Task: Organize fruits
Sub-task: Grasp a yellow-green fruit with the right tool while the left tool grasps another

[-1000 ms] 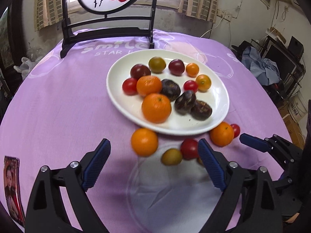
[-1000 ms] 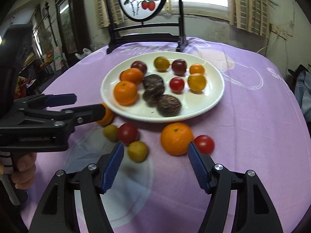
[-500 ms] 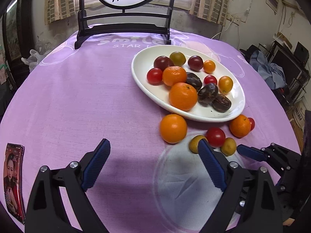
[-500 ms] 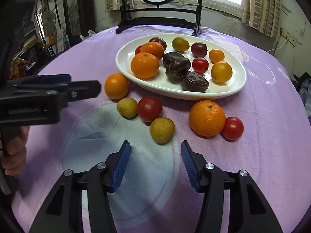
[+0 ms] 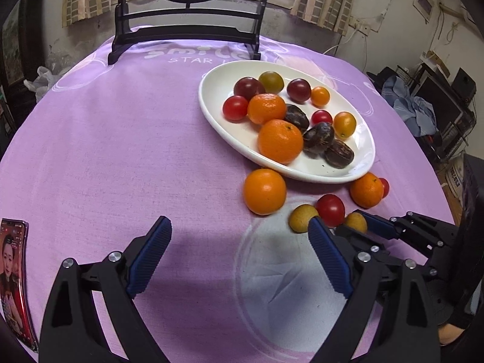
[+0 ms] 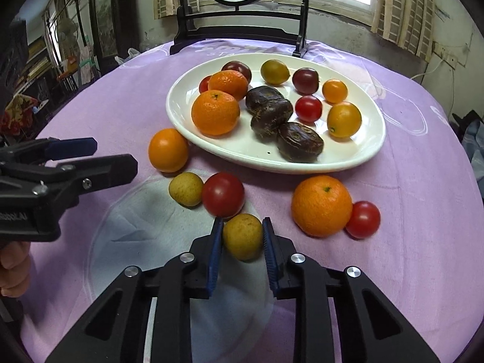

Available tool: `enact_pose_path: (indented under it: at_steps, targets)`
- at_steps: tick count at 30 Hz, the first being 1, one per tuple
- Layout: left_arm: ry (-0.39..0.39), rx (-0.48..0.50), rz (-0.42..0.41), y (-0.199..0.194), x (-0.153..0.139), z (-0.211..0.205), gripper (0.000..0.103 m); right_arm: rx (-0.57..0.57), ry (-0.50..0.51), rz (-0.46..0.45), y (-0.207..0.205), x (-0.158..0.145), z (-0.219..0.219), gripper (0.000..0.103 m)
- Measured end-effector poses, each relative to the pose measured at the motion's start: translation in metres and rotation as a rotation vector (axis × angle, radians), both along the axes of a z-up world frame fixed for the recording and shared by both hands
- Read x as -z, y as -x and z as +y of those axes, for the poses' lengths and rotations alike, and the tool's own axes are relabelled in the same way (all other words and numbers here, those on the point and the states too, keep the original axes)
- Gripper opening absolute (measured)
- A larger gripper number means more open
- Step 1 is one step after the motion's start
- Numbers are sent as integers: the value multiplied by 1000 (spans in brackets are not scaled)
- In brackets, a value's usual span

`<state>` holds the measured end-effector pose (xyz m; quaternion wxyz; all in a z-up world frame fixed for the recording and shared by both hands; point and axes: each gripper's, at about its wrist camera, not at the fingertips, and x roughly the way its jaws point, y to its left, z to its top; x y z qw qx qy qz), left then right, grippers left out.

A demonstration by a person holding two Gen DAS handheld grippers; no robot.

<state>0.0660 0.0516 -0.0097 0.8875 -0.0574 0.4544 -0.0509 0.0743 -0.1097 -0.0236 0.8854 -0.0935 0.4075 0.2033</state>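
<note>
Change: one second earlier the right gripper (image 6: 242, 236) had its jaws wide apart and was short of the loose fruit; now it has come forward and they have closed on the yellow fruit (image 6: 243, 236). The left gripper (image 5: 239, 251) was facing the plate; now the plate sits to the upper right of its frame.
Right gripper: clenched, both blue pads press the sides of the yellow fruit, low in the centre of the right wrist frame.
Left gripper: released, jaws wide, nothing between them, only purple cloth (image 5: 121, 151) below.
Yellow fruit: on the cloth, just below the red tomato (image 6: 223, 194), which seems to touch it.
Plate (image 6: 357, 154): white, oval, upper centre of the right wrist frame, already with oranges, tomatoes and dark fruits.
Loose fruit: an orange (image 6: 168, 150) close to the plate's left rim, a second yellow fruit (image 6: 185, 188) beside the red tomato, a big orange (image 6: 321, 205) touching a small tomato (image 6: 363, 219) at the right.
Step in hand: I judge this as the grasp of one loose fruit, just completed; the lift is not yet begun.
Next move: lift the fruit straight up so that the red tomato is not pushed, carry it over the near rim, and release it on a free part of the plate, probably at the front right.
Progress: about half; six pieces are off the plate.
</note>
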Motion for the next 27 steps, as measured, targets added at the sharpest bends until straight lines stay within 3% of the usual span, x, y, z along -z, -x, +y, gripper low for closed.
enact_pose_path:
  at_steps: [10,15,18,22,27]
  targets:
    - [-86,114,-5,9,12,-34,89,59,-67,3,5,-11,-28,26]
    - [-132,149,-10,10,19,-45,75,62,-95,-2,8,-18,-36,27]
    - [-116,169,11,8,24,-49,58,68,-110,-6,9,-21,-41,27]
    - [-113,190,36,5,30,-57,57,78,-128,1,9,-22,-46,27]
    - [-172,220,10,-6,33,-74,56,84,-133,3,8,-24,-49,27]
